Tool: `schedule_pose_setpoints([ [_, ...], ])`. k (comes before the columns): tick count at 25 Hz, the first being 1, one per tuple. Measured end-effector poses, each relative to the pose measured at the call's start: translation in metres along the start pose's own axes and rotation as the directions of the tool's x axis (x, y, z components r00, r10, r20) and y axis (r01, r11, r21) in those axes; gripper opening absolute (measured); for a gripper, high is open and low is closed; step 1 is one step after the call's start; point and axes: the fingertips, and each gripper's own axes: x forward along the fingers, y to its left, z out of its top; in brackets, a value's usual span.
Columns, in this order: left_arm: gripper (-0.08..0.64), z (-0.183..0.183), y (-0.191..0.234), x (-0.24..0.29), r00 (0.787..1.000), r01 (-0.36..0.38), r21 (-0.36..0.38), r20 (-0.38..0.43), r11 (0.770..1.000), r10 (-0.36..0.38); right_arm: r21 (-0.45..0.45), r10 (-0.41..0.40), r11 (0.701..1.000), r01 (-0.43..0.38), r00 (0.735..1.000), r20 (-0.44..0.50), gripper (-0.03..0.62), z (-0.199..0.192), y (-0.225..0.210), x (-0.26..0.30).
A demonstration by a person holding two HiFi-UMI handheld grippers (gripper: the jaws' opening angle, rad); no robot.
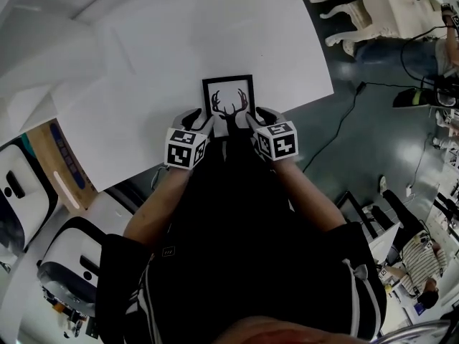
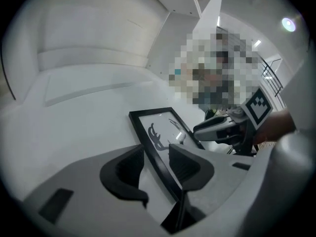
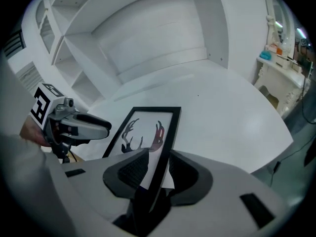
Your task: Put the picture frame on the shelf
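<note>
A black picture frame (image 1: 228, 100) with an antler print lies on the white table (image 1: 143, 84) close to its near edge. My left gripper (image 1: 206, 122) is at the frame's lower left corner. In the left gripper view the frame's (image 2: 160, 132) left edge runs between the jaws of the left gripper (image 2: 155, 164), which stand apart from it. My right gripper (image 1: 252, 120) is at the lower right corner. The frame's (image 3: 143, 130) right edge passes between the spread jaws of the right gripper (image 3: 157, 169). A white shelf unit (image 3: 148, 28) rises behind the table.
A cardboard box (image 1: 61, 167) and a white machine (image 1: 64, 264) stand on the floor at the left. A black cable (image 1: 344, 120) trails over the dark floor at the right, near white ornate furniture (image 1: 358, 6). A person (image 1: 419, 260) sits at the lower right.
</note>
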Motion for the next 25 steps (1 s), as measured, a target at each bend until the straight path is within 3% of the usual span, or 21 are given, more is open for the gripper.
schedule_pose_setpoints([
  [5,0.152,-0.007,0.002,0.012,0.998,0.009,-0.011,-0.067,1.0,-0.01,0.022,-0.022,0.999,0.023,0.998,-0.053,0.122,-0.005,-0.011,0.007],
  [13,0.152,-0.006,-0.001,0.021,0.994,0.015,-0.051,-0.106,0.999,-0.021,0.007,0.018,1.0,-0.018,0.995,-0.093,0.121,-0.002,-0.009,0.016],
  [21,0.152,-0.009,0.007,0.033,0.986,-0.049,-0.019,-0.158,0.999,0.045,-0.015,0.007,1.0,-0.009,0.993,-0.115,0.127,-0.002,-0.01,0.022],
  [25,0.129,-0.008,0.011,0.034,0.987,-0.071,-0.001,-0.142,0.997,0.071,-0.026,-0.019,1.0,0.016,0.992,-0.125,0.127,-0.001,-0.012,0.024],
])
